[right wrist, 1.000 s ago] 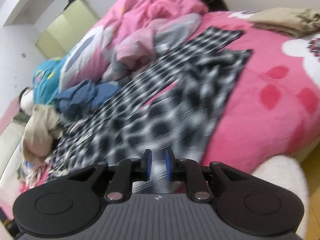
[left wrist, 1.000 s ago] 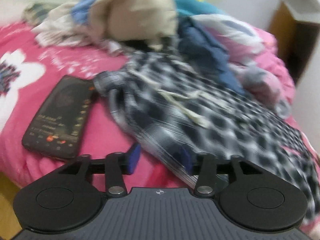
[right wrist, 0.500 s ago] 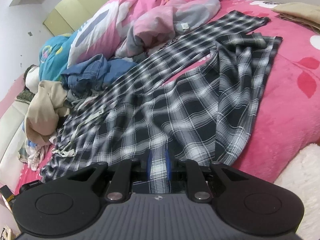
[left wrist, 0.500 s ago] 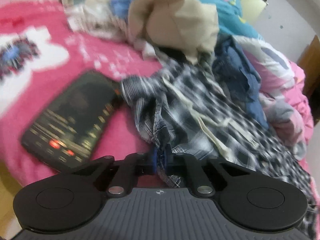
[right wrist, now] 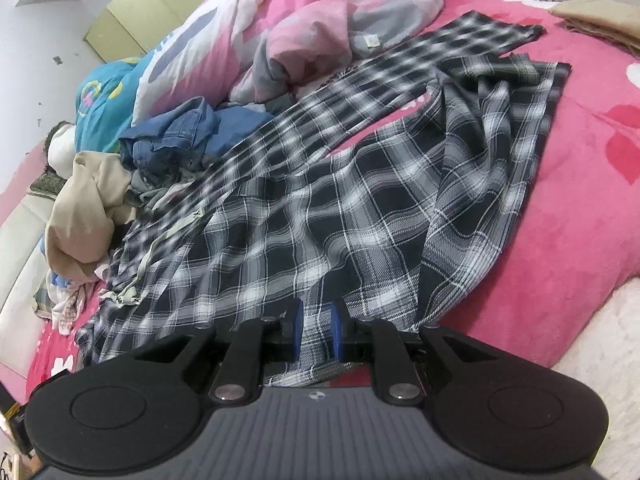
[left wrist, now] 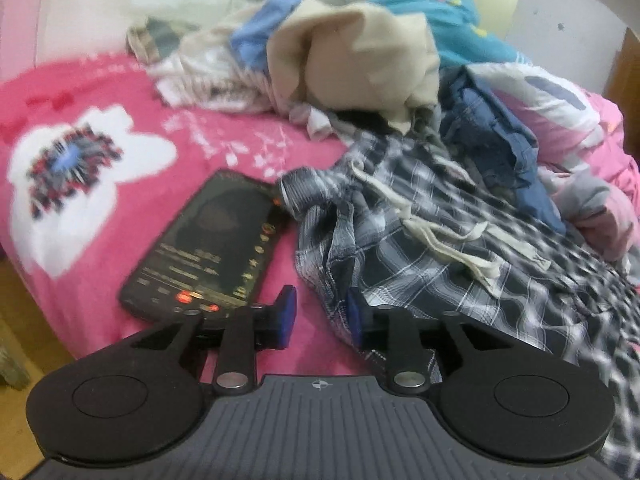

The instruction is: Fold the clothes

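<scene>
A bed covered by a pink fleece blanket [left wrist: 120,92] with white flower shapes holds a heap of clothing. The left gripper [left wrist: 320,314] hangs low over the blanket, its blue-padded jaws opening; a bunched edge of the black-and-white plaid trousers [left wrist: 420,248] lies between them, against the right-hand pad and clear of the left-hand one, so nothing is pinched. Ahead and to its left lies a dark phone [left wrist: 208,248], screen lit with rows of text too blurred to read (a red dot glows near its near end). The trousers' waistband with a pale drawstring [left wrist: 436,236] sits just ahead and to the right. Farther ahead are a beige garment [left wrist: 360,60], a blue denim piece [left wrist: 500,148] and a teal item.

The right gripper [right wrist: 317,334] is clenched on a fold of the same plaid trousers [right wrist: 360,208], cloth pressed between both pads. From there the two legs stretch away ahead and to the right across the blanket. A small white tag [right wrist: 370,41] on a grey-pink garment [right wrist: 340,32] beyond carries no legible print.
</scene>
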